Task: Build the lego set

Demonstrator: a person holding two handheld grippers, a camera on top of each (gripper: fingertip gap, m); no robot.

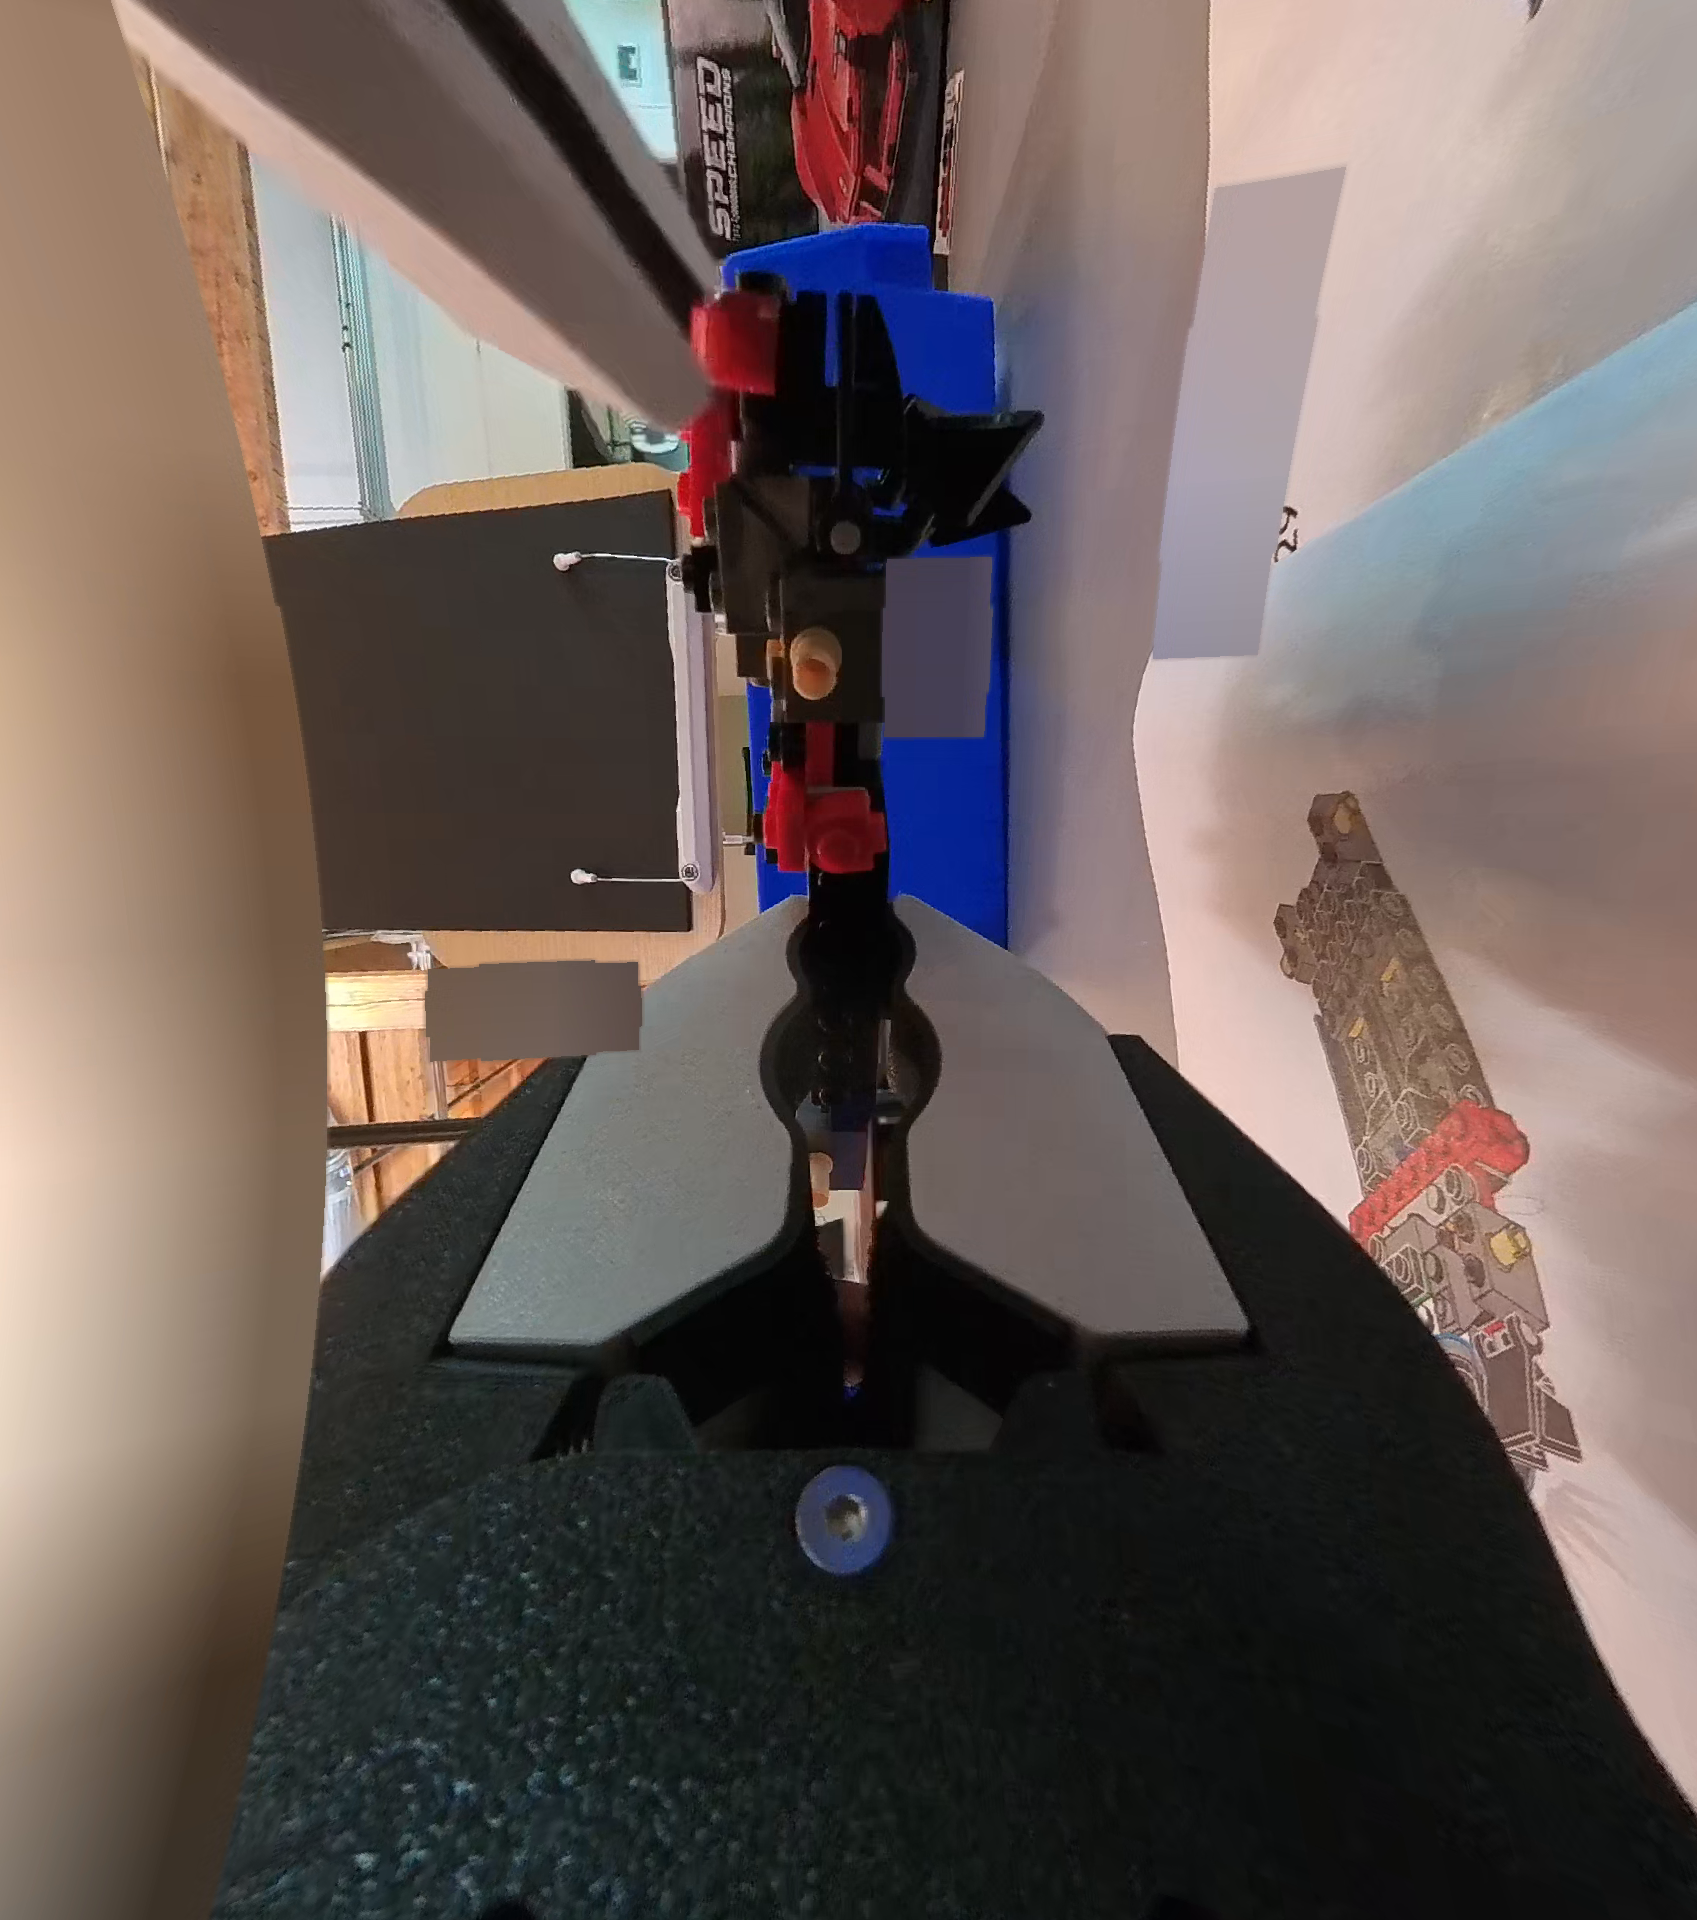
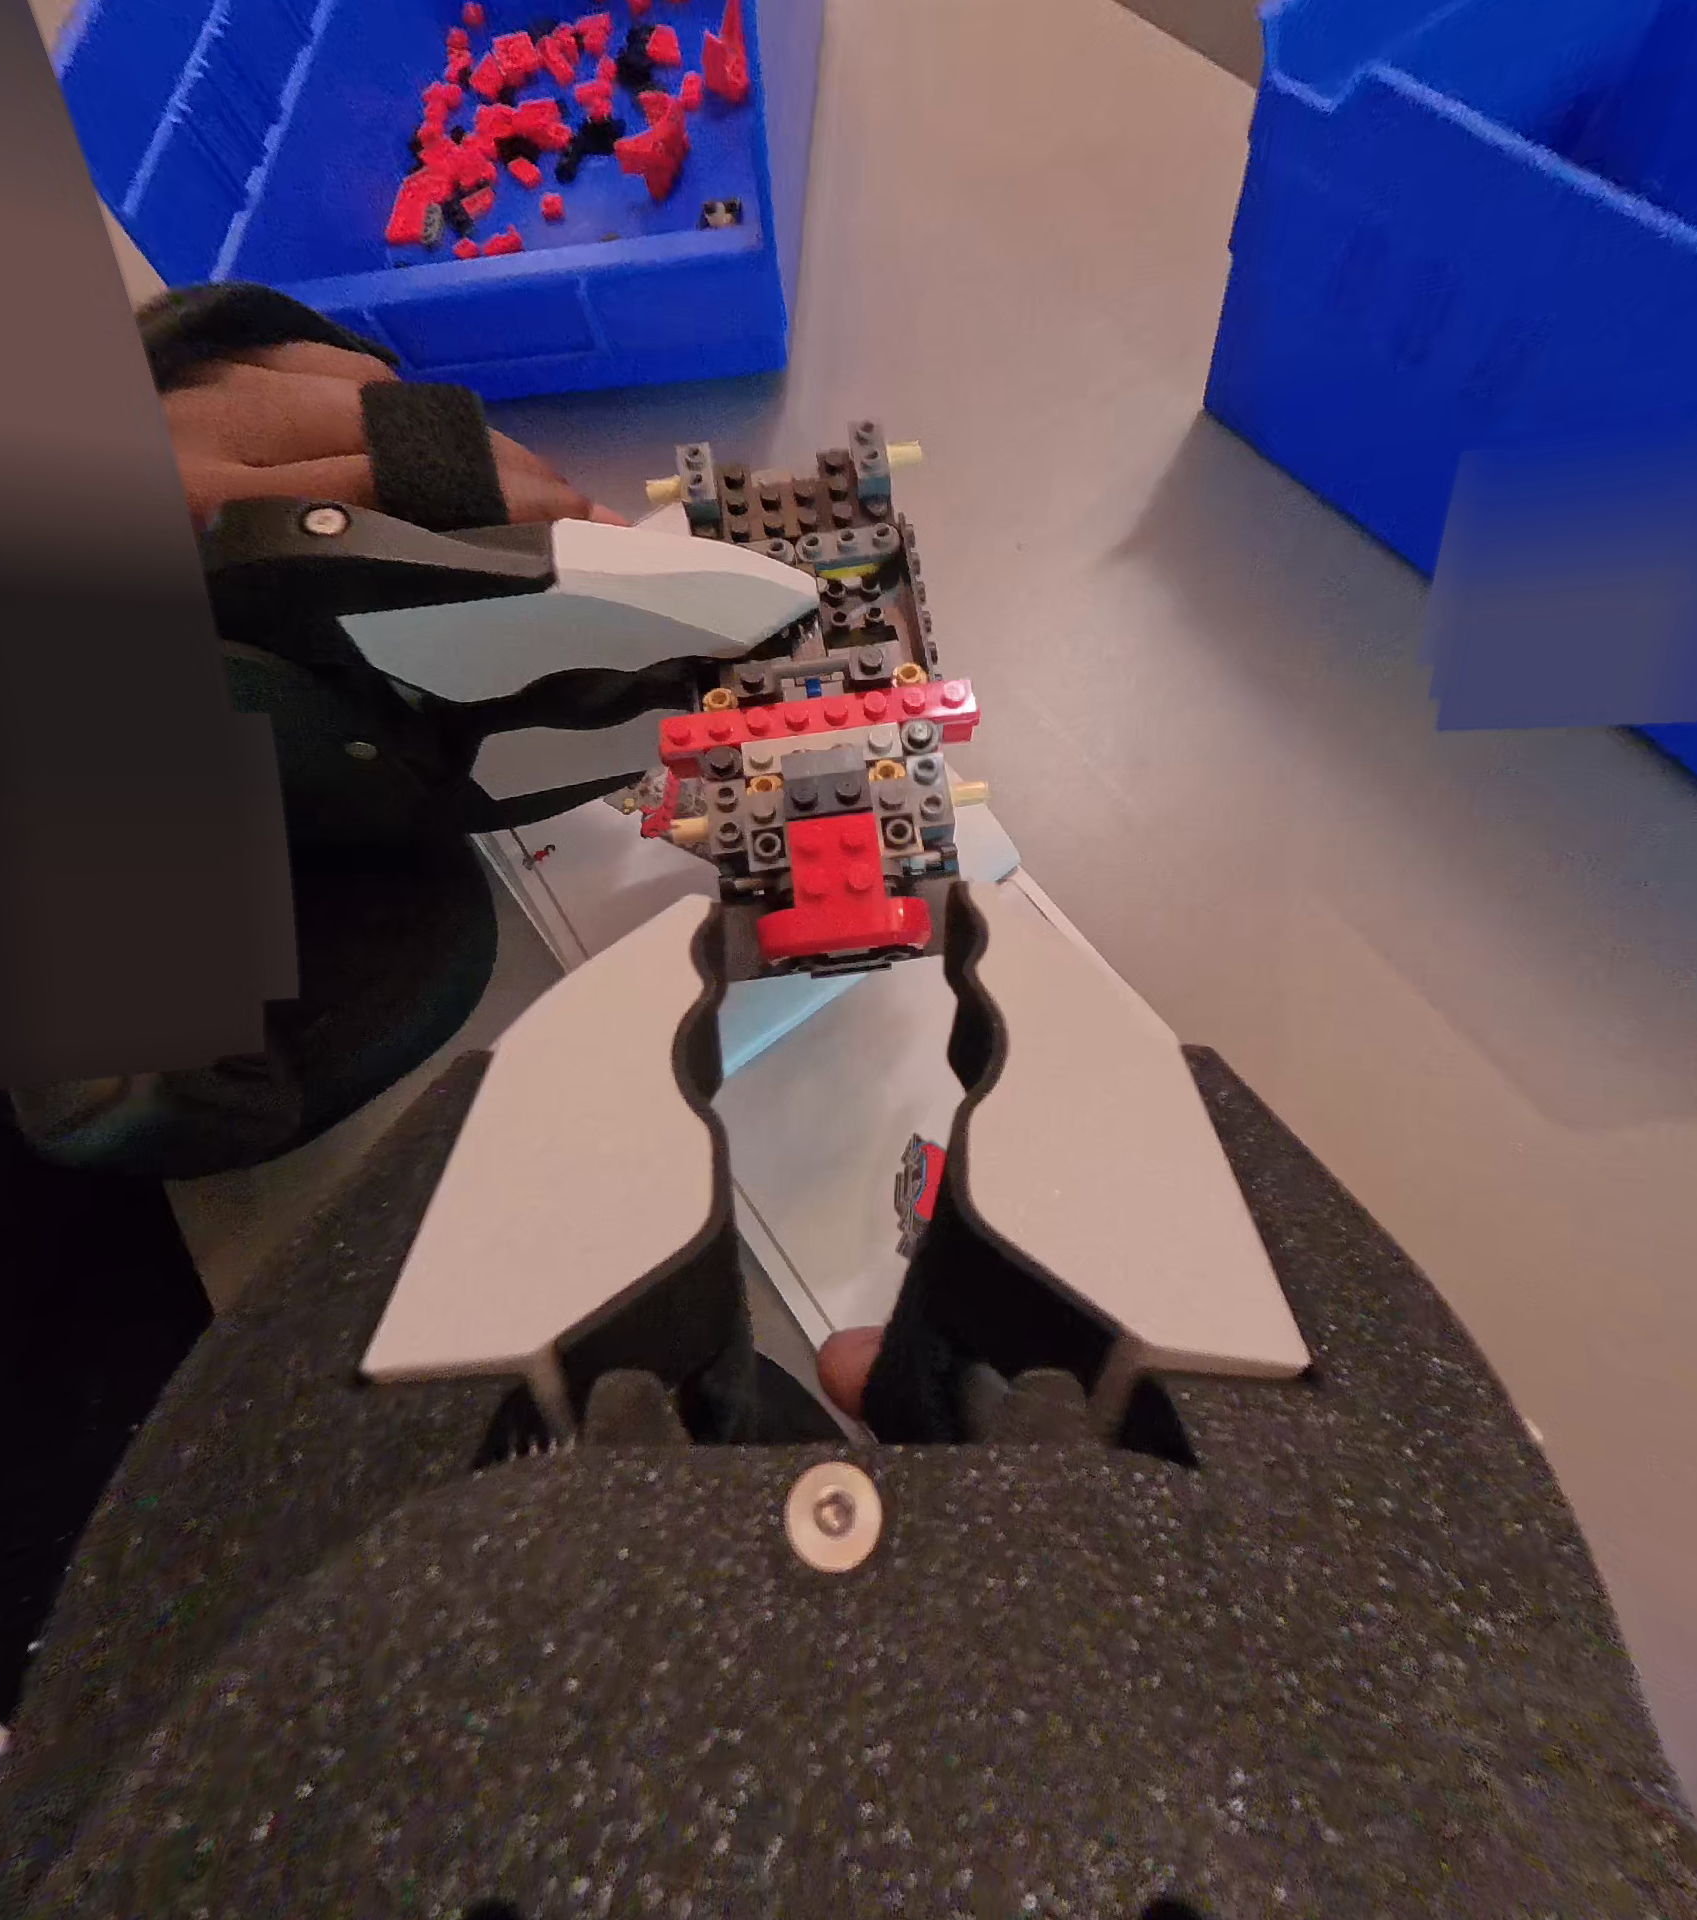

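Together, the left gripper [image 1: 849, 935] pinched the lego car [image 2: 823, 727] edgewise while the right gripper's [image 2: 833, 925] half-spread fingers [image 2: 595, 1122] bracketed its red front.

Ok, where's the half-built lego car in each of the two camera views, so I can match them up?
Left wrist view: the lego car stands edge-on at centre, clamped in the left gripper.
Right wrist view: the car is at centre, studs facing the camera, its red end between the right gripper fingers.
Shared landmark: the instruction booklet.
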